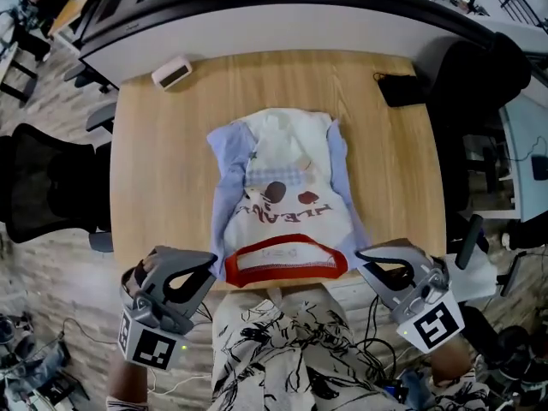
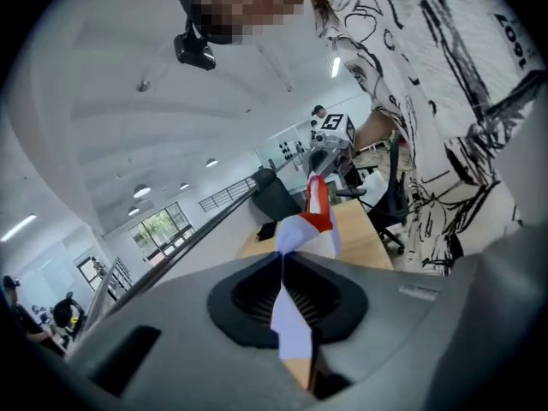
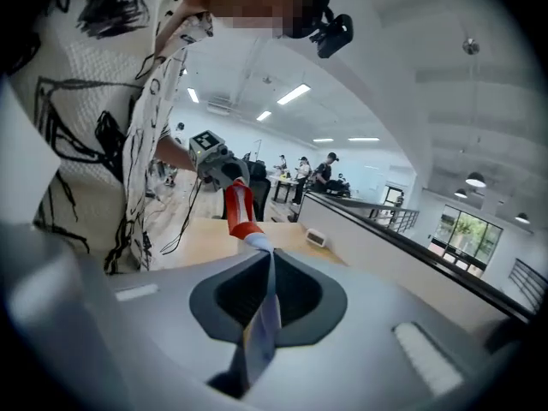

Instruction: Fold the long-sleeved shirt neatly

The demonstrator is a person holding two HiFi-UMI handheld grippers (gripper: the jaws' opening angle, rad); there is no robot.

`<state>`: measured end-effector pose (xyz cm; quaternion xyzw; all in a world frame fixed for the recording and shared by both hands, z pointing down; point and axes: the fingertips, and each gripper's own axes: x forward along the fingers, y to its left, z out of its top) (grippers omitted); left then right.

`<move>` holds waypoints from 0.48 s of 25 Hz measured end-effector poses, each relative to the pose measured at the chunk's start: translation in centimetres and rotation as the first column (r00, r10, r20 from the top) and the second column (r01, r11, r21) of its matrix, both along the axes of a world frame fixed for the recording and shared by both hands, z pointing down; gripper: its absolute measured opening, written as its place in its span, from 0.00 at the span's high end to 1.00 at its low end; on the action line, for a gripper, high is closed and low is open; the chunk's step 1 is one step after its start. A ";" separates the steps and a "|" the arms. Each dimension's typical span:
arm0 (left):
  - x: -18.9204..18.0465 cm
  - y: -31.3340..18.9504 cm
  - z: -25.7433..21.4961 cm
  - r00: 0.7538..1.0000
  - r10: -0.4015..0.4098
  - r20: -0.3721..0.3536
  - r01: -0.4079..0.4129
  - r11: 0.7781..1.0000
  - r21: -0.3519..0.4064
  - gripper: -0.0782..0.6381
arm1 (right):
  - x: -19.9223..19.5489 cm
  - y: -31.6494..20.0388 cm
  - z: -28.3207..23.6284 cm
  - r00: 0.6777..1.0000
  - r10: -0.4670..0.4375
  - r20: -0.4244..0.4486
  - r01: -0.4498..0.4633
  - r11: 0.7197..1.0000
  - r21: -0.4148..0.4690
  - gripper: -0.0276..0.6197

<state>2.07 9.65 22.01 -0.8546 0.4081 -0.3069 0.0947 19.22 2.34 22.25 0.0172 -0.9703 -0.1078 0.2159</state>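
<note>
A white long-sleeved shirt (image 1: 287, 195) with pale blue sleeves folded in and a red hem band (image 1: 287, 264) lies on the wooden table (image 1: 163, 169), hem toward me. My left gripper (image 1: 211, 270) is shut on the hem's near left corner. My right gripper (image 1: 363, 256) is shut on the near right corner. In the left gripper view, white and blue cloth (image 2: 293, 311) is pinched in the left gripper (image 2: 287, 259), and the red hem (image 2: 318, 202) stretches away from it. The right gripper view shows cloth (image 3: 261, 336) clamped in the right gripper (image 3: 270, 259).
A small white box (image 1: 171, 72) sits at the table's far left corner and a black object (image 1: 401, 88) at the far right. Black office chairs stand to the left (image 1: 51, 187) and right (image 1: 479, 75). A curved white counter (image 1: 300, 24) borders the far edge.
</note>
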 end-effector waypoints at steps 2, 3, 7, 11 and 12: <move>1.1 1.9 2.6 1.000 0.029 -0.007 -0.029 0.999 -0.043 0.86 | 0.6 2.1 2.4 0.998 -0.061 -0.033 0.061 0.998 -0.003 0.93; 1.7 2.8 3.9 0.999 0.047 -0.002 -0.047 0.997 -0.067 0.86 | 0.9 3.0 3.6 0.995 -0.086 -0.047 0.085 0.996 -0.007 0.93; 3.8 6.1 8.4 0.995 0.098 -0.006 -0.097 0.983 -0.153 0.86 | 2.5 6.6 7.7 0.979 -0.178 -0.096 0.178 0.984 -0.004 0.93; 4.7 9.8 13.5 0.990 0.138 0.005 -0.134 0.969 -0.206 0.86 | 3.8 10.9 13.1 0.959 -0.232 -0.160 0.239 0.971 0.027 0.93; 5.0 10.9 15.1 0.988 0.153 0.021 -0.145 0.965 -0.218 0.86 | 4.0 12.0 14.6 0.955 -0.239 -0.176 0.248 0.968 0.034 0.93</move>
